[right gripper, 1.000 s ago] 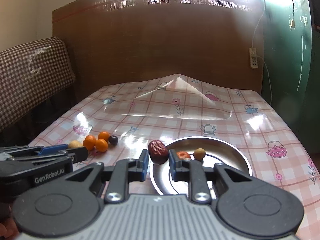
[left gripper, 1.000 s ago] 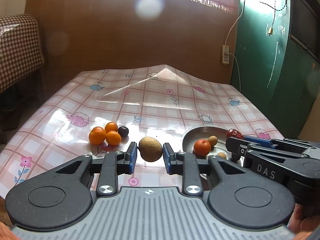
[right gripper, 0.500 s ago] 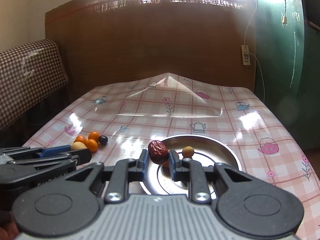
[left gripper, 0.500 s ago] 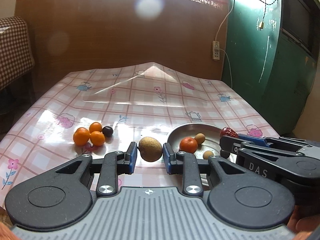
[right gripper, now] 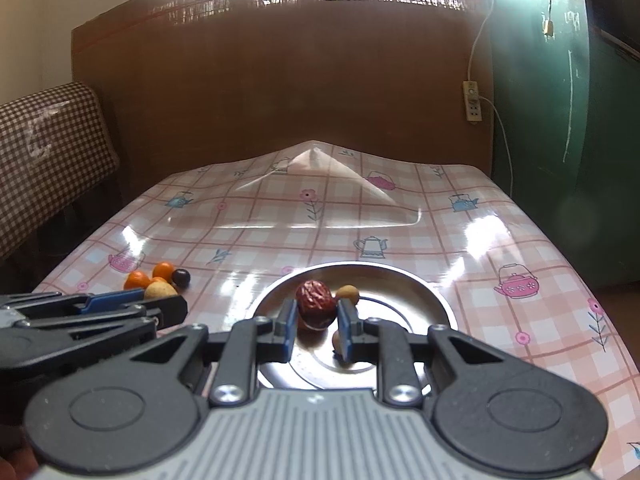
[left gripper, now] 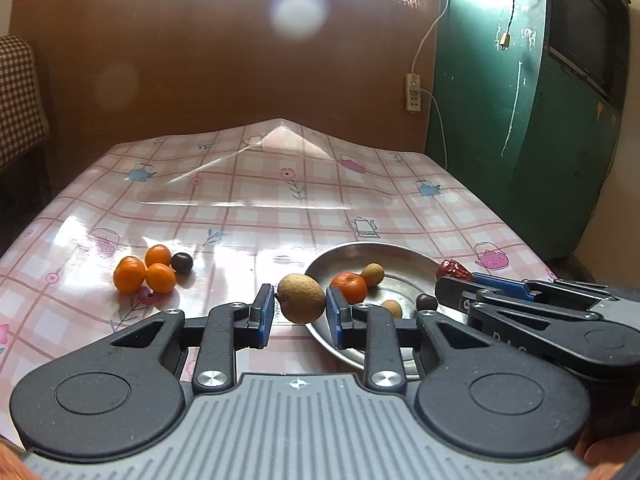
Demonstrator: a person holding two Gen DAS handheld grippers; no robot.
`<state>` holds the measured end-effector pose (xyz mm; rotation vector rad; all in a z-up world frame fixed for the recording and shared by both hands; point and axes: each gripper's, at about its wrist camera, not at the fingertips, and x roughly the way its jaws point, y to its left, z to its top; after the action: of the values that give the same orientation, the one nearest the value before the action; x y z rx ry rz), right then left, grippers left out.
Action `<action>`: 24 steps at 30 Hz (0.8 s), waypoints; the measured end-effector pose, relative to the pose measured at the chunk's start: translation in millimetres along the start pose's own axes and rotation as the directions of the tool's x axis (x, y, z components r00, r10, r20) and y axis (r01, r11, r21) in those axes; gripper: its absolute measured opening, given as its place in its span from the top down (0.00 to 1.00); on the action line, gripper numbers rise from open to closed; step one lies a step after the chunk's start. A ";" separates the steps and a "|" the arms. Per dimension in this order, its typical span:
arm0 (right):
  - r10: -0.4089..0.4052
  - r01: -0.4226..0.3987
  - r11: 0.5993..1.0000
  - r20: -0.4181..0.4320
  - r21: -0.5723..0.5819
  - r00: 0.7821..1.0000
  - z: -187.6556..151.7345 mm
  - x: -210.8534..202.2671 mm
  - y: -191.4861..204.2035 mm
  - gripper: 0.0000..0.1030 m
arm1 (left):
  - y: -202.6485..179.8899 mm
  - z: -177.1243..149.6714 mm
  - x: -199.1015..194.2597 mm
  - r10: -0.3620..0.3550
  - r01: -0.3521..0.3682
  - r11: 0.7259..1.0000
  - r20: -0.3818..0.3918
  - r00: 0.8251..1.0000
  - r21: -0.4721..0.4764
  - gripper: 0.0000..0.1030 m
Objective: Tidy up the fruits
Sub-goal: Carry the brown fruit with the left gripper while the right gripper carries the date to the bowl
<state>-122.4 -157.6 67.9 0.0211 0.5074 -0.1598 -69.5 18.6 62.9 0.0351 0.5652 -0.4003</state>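
Red date (right gripper: 315, 301) now over plate (right gripper: 420, 292) centre, rim clear around

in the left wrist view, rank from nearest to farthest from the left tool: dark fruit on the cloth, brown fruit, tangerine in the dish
1. brown fruit, gripped in the left tool
2. tangerine, just right, in the dish
3. dark fruit, far left beside the oranges

1. Right gripper (left gripper: 456, 270), side housing, left wrist view: faint pale letters, partly cut off, roughly "D A S"; only the tops show.
2. Green cabinet (left gripper: 520, 120): white chalk scrawls near the top, not legible.
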 end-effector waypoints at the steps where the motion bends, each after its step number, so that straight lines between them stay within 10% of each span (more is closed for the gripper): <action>1: -0.004 0.004 1.000 -0.001 0.004 1.000 -0.6 0.1 -2.2 0.78 | -1.1 -0.1 0.8 -0.004 0.004 1.000 -0.002 1.000 0.002 0.69; 24: -0.093 0.096 0.991 -0.044 0.092 0.995 -14.0 9.8 -47.6 0.78 | -13.7 -2.4 21.8 -0.061 0.063 0.997 -0.055 0.997 0.042 0.69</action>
<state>-128.2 -205.2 51.8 0.0925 0.5400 -0.2764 -59.1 -1.5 50.5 0.0710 0.6118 -0.4735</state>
